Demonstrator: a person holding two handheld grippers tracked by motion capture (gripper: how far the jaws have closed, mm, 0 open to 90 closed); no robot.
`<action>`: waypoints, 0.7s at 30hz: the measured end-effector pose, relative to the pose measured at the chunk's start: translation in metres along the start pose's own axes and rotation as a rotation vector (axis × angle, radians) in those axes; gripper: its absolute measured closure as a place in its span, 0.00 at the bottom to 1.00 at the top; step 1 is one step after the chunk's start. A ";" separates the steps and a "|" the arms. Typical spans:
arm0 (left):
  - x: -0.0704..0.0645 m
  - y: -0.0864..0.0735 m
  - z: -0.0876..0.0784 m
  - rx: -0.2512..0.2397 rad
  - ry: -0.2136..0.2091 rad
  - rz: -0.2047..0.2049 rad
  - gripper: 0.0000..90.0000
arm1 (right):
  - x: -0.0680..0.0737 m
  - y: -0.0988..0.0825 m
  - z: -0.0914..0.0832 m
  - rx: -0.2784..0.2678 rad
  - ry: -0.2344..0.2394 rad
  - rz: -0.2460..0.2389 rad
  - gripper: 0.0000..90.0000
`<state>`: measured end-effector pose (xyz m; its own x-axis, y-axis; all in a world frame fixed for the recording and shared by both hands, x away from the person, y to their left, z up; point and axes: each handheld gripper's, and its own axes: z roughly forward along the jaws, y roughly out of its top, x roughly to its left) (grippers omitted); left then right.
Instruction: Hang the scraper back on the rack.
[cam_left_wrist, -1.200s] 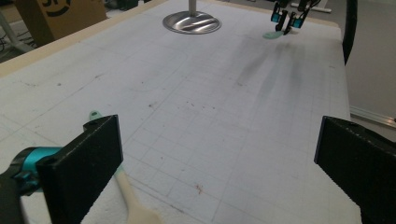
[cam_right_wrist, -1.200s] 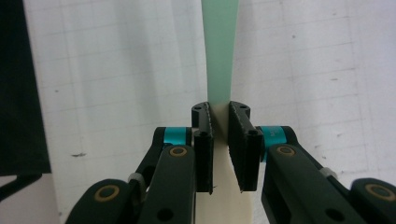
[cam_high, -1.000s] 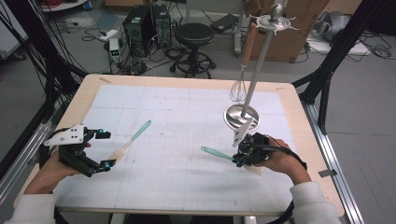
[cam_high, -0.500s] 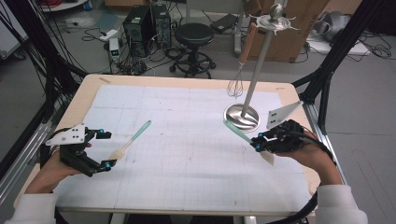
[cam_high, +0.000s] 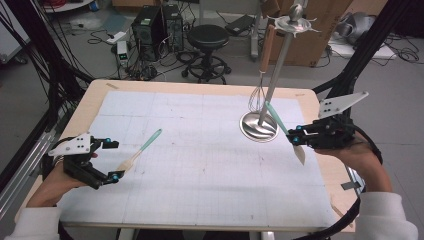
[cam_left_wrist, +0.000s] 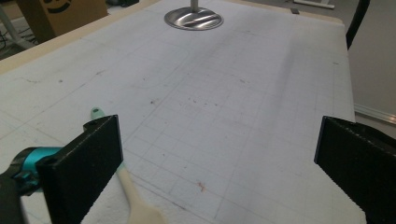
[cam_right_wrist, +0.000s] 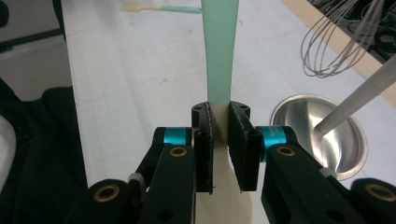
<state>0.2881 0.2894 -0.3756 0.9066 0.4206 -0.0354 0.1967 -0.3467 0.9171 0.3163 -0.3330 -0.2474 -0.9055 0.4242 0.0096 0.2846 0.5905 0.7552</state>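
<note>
We are wearing white sleeves (cam_high: 385, 220) and gripping black two-jaw grippers (cam_high: 299, 136) with teal collars, brass-coloured screws, and dotted grey three-cornered plates (cam_high: 341, 103) on top.

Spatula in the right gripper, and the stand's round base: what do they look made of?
The held spatula in the right gripper: matte mint handle and cream blade, likely plastic or silicone, smooth with no grain. The round base: polished metal, probably stainless steel, given its bright mirror-like reflections.
</note>
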 end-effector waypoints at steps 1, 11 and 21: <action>0.000 0.000 0.000 0.001 0.001 0.001 0.02 | -0.002 0.001 -0.003 0.000 -0.004 0.007 0.90; 0.001 0.000 0.001 0.005 0.001 0.000 0.02 | -0.022 0.012 -0.037 -0.061 -0.041 0.053 0.90; 0.000 -0.001 0.003 0.019 -0.003 -0.003 0.02 | -0.050 0.020 -0.071 -0.098 -0.098 0.098 0.90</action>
<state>0.2893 0.2875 -0.3773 0.9070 0.4193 -0.0389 0.2061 -0.3614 0.9094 0.3445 -0.3911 -0.1863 -0.8387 0.5440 0.0256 0.3334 0.4758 0.8139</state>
